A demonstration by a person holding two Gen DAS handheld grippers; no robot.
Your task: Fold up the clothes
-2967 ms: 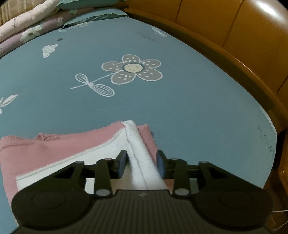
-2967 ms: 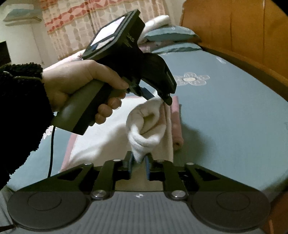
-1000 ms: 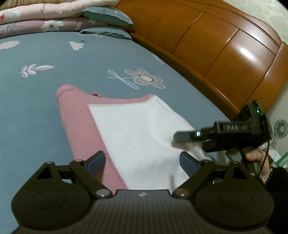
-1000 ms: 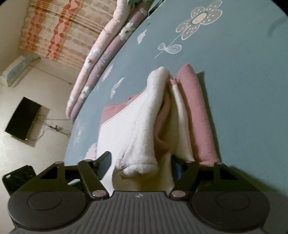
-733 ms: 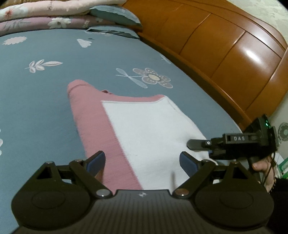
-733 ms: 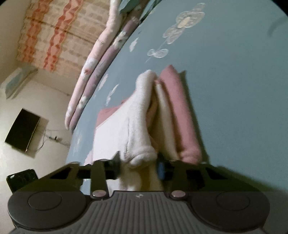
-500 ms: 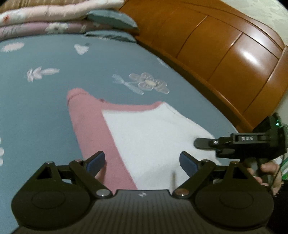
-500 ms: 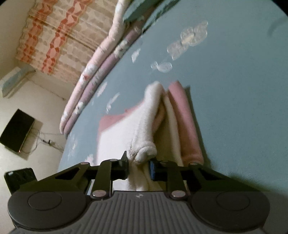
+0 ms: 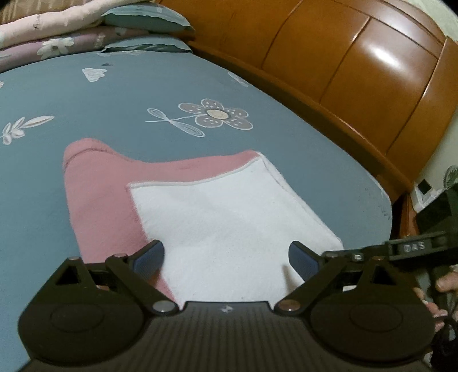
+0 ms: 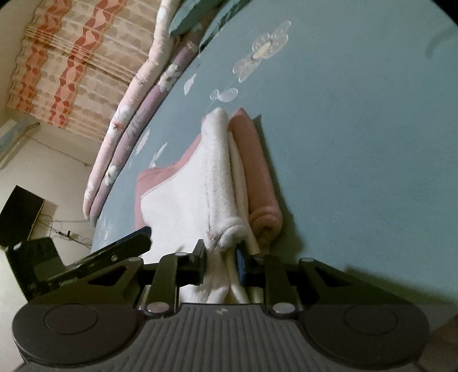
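Since a second ago the right gripper [image 10: 219, 264] has closed: its fingers, then spread wide on either side of the rolled white edge, are now clamped on it. Three seconds ago the left gripper [image 9: 226, 257] held a raised fold with the garment bunched up; it has since let go and drawn back, and the cloth lies flat.

Largest in view is the bed [image 9: 94, 94], its blue-grey sheet printed with flowers, running beside a glossy wooden headboard [image 9: 372, 71]. Folded quilts [image 9: 43, 31] and a pillow [image 9: 143, 17] are stacked at the bed's far end, with orange-patterned curtains [image 10: 57, 57] behind them in the right wrist view.

The pink-and-white garment [image 9: 223, 217] lies folded near the bed's headboard-side edge, white fleece panel uppermost and pink showing along two sides. In the right wrist view its edge shows stacked layers, a pink roll [image 10: 257, 177] lowest against the sheet.

Fingers of the left gripper stand wide apart over the white panel, holding nothing. A hand [image 9: 440, 289] grips the right gripper's handle.
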